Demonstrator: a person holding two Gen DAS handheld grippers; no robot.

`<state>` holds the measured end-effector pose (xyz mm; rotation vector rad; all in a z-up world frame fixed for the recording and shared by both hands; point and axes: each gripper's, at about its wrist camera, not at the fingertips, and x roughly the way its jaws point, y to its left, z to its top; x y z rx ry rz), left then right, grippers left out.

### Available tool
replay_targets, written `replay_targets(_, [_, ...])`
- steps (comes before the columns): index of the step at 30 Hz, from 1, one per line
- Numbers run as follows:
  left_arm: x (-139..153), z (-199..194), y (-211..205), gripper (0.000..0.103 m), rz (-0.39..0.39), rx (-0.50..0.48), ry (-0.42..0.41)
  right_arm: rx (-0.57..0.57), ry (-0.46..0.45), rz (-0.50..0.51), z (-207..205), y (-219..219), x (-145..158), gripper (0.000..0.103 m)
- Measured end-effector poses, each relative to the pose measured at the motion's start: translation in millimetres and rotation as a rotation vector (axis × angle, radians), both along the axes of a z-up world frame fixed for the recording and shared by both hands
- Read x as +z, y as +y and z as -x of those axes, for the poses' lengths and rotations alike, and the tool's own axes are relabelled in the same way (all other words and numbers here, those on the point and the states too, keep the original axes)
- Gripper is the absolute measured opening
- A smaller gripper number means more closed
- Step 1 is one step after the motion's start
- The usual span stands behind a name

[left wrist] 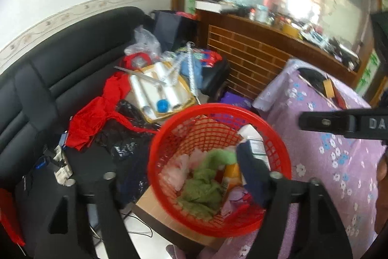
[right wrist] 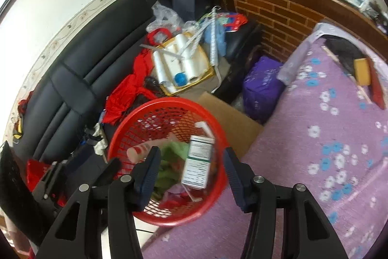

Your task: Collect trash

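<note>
A red mesh basket (left wrist: 155, 145) stands beside a table with a purple flowered cloth (left wrist: 339, 162); it also shows in the right wrist view (right wrist: 121, 135). It holds green crumpled material (left wrist: 203, 183), pale wrappers, an orange pack and a white printed carton (right wrist: 197, 162). My right gripper (right wrist: 191, 162) is open above the basket, and the carton sits loose between its fingers, touching neither. My left gripper (left wrist: 179, 176) is open over the basket; only its right finger (left wrist: 252, 174) shows clearly. The right gripper's finger (left wrist: 339, 123) reaches in from the right in the left wrist view.
A black sofa (right wrist: 80, 69) on the left carries red cloth (right wrist: 131, 91), a tray of white rolls (right wrist: 181, 64) and plastic bags. A cardboard box (right wrist: 230, 123) and a purple bag (right wrist: 262, 86) sit behind the basket. A brick-patterned counter (right wrist: 278, 13) stands behind.
</note>
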<state>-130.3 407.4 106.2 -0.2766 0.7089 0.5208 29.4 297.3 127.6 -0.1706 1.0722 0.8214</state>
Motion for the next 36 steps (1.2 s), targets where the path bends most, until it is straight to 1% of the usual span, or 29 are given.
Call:
replay_targets(1, [1.0,3.6,-0.3,0.082,0.002,0.007,-0.009,-0.008,-0.017,0.007,1.1,-4.7,3.2,0.058])
replay_targets(2, [2.5,8.8,-0.7,0.084,0.001,0.018,-0.020,-0.016,-0.039,0.016,4.2,-9.7,6.8,0.059])
replay_targets(4, [5.1,17.7,-2.0,0.090,-0.005,0.041,-0.036,-0.018,-0.065,0.015,10.8,-17.9,12.0,0.062])
replay_targets(5, [6.1,21.2,-2.9,0.091,-0.006,0.048,-0.042,-0.018,-0.080,0.016,15.6,-22.3,14.1,0.063])
replay_targets(8, [11.6,35.4,-9.0,0.093,-0.014,0.081,-0.053,-0.008,-0.112,0.017,31.8,-33.2,17.9,0.064])
replay_targets(10, [16.5,47.0,-14.5,0.094,-0.020,0.102,-0.058,0.015,-0.122,0.012,44.9,-39.3,19.5,0.066])
replay_targets(13, [25.4,69.8,-24.2,0.096,-0.034,0.144,-0.075,0.047,-0.150,-0.002,65.2,-47.3,24.2,0.066])
replay_targets(15, [33.5,85.8,-36.3,0.098,-0.069,0.188,-0.080,0.071,-0.163,-0.026,78.7,-55.9,28.8,0.066])
replay_targets(18, [44.2,102.4,-53.9,0.099,-0.086,0.218,-0.079,0.101,-0.179,-0.052,97.5,-77.8,36.0,0.067])
replay_targets(22, [59.5,125.5,-88.6,0.099,-0.105,0.258,-0.073,0.106,-0.216,-0.070,113.6,-119.0,43.5,0.072])
replay_targets(26, [72.9,146.7,-123.1,0.100,-0.096,0.316,-0.062,0.103,-0.259,-0.042,133.8,-170.3,39.4,0.076])
replay_targets(28, [79.4,154.1,-135.9,0.100,-0.099,0.329,-0.046,0.107,-0.252,-0.027,140.9,-188.3,34.5,0.076])
replay_targets(30, [88.5,161.0,-151.3,0.100,-0.138,0.347,-0.022,0.106,-0.247,-0.024,146.8,-203.5,32.9,0.076])
replay_targets(33, [100.9,168.1,-171.6,0.100,-0.207,0.365,0.001,0.105,-0.261,-0.051,152.0,-216.6,40.5,0.076])
replay_targets(34, [105.0,171.5,-177.9,0.100,-0.220,0.369,0.004,0.106,-0.275,-0.059,155.9,-219.5,44.4,0.076])
replay_targets(36, [112.6,178.5,-188.3,0.100,-0.212,0.386,-0.003,0.117,-0.299,-0.078,162.6,-223.6,54.8,0.076])
